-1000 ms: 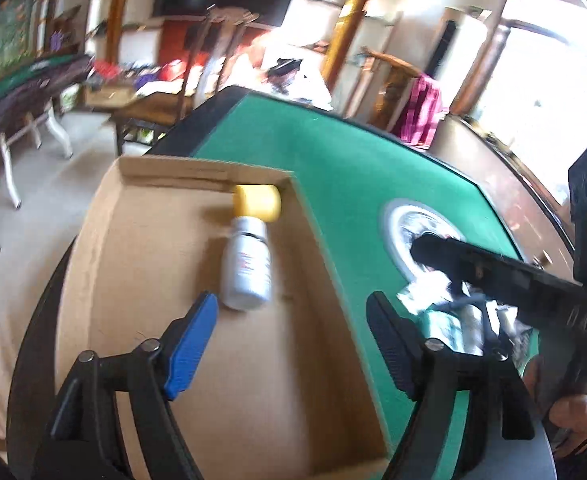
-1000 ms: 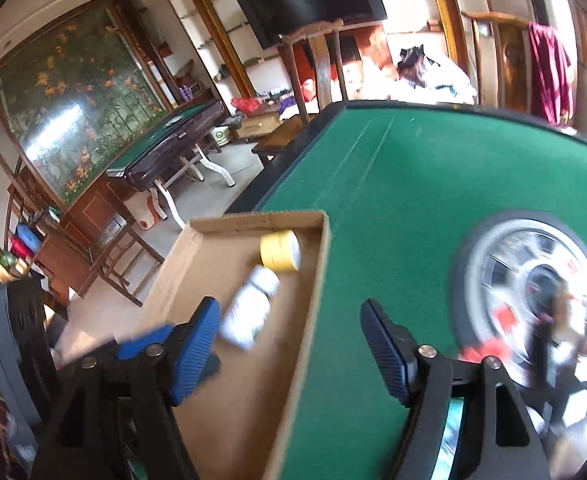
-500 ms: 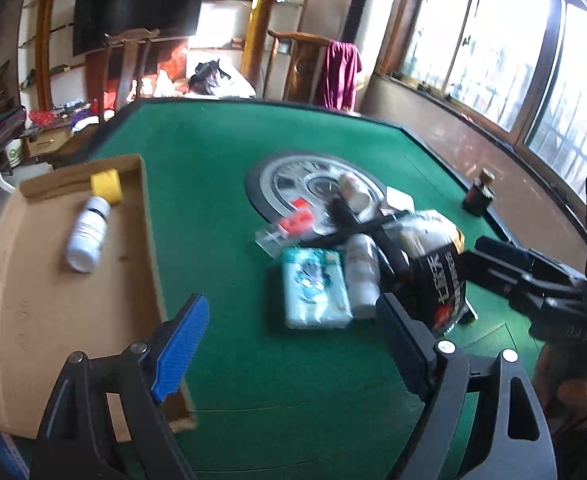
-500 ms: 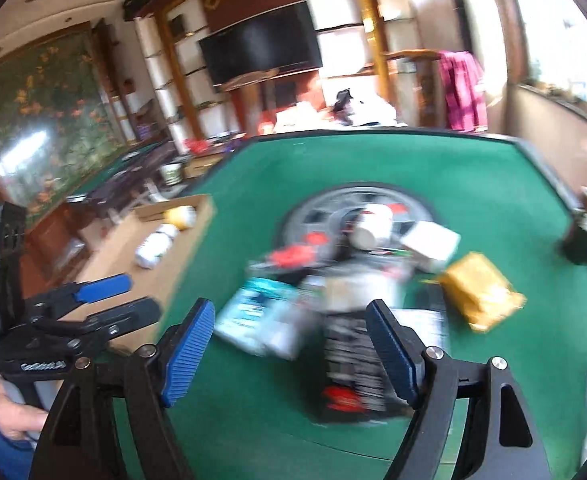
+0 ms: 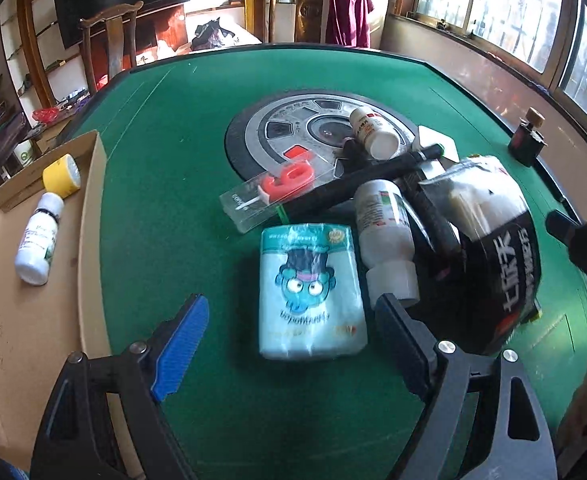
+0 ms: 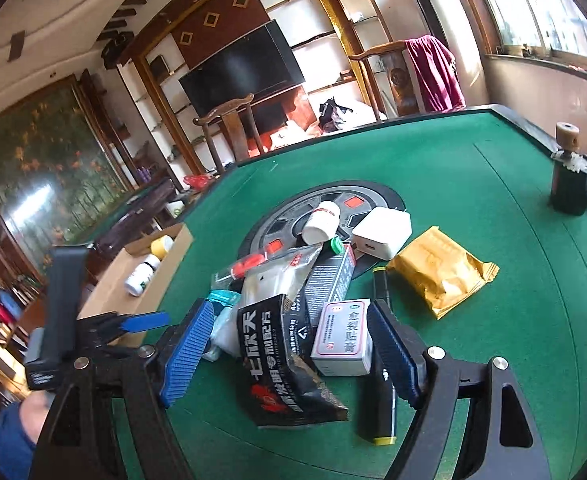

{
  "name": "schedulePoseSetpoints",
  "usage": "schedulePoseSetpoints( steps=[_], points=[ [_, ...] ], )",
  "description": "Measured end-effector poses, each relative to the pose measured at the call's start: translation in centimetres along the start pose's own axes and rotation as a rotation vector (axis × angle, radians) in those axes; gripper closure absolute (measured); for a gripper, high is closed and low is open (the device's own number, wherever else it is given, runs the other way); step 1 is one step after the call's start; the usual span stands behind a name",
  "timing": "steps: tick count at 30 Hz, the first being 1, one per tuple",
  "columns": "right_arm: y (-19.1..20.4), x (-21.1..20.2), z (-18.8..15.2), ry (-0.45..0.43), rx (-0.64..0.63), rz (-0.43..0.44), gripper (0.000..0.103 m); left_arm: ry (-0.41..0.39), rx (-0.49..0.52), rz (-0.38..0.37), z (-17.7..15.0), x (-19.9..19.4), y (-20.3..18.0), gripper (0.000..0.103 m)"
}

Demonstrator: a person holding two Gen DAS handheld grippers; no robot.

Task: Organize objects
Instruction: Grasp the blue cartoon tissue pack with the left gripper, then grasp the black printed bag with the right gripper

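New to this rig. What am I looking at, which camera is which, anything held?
No robot: a person carries a hand-held gripper in each hand, with a fisheye camera looking along its fingers. The left view shows the left hand-held gripper over a tissue pack; the right view shows the right hand-held gripper over a black pouch and a white box. Both are open and empty. A cardboard tray holds a small bottle and yellow tape.

A dark television (image 6: 240, 66) hangs behind a wooden chair (image 6: 229, 128).
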State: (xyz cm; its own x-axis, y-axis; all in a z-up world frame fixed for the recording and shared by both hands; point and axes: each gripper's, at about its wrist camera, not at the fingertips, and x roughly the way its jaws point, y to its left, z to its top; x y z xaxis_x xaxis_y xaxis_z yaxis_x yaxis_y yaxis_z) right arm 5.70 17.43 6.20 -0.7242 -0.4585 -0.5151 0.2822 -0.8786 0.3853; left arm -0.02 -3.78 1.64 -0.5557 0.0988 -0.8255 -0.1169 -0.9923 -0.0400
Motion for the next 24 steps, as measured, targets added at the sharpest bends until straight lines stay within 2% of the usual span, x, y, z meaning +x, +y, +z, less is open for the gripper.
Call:
schedulePoseSetpoints(
  steps=[4, 6, 7, 9, 10, 11, 17, 22, 23, 24],
  points=[
    [0.5, -0.3, -0.1, -0.008, -0.016, 0.016, 0.016, 0.038, -0.004, 0.035, 0.7, 2.2, -0.1, 0.018],
    [0.7, -0.1, -0.1, -0.001, -0.027, 0.013, 0.016, 0.025, -0.010, 0.046, 0.5, 2.4, 0.0, 0.017],
    [0.7, 0.0, -0.1, 0.001, -0.030, 0.009, 0.016, 0.014, -0.005, 0.049, 0.2, 2.1, -0.2, 0.021],
    [0.7, 0.1, -0.2, 0.007, -0.034, 0.006, 0.015, -0.002, -0.009, 0.046, -0.4, 1.3, -0.3, 0.037],
    [0.8, 0.1, -0.3, 0.011, -0.038, 0.002, 0.015, -0.007, -0.010, 0.048, -0.7, 0.9, -0.4, 0.052],
    [1.0, 0.2, -0.3, 0.011, -0.051, -0.007, 0.015, -0.010, -0.011, 0.047, -1.1, 0.6, -0.4, 0.054],
    [3.3, 1.2, -0.8, 0.036, -0.176, -0.072, 0.015, -0.037, -0.043, 0.013, -2.0, 0.2, -0.1, 0.054],
    [6.2, 4.5, -0.5, 0.120, -0.350, -0.213, 0.016, -0.036, -0.032, 0.028, -1.9, 0.5, -0.6, 0.053],
    [6.5, 5.3, -0.7, 0.130, -0.385, -0.255, 0.018, -0.034, -0.027, 0.032, -1.9, 0.5, -0.7, 0.053],
    [6.7, 6.0, -0.9, 0.143, -0.418, -0.291, 0.033, -0.032, -0.021, 0.036, -1.9, 0.5, -0.8, 0.053]
  ],
)
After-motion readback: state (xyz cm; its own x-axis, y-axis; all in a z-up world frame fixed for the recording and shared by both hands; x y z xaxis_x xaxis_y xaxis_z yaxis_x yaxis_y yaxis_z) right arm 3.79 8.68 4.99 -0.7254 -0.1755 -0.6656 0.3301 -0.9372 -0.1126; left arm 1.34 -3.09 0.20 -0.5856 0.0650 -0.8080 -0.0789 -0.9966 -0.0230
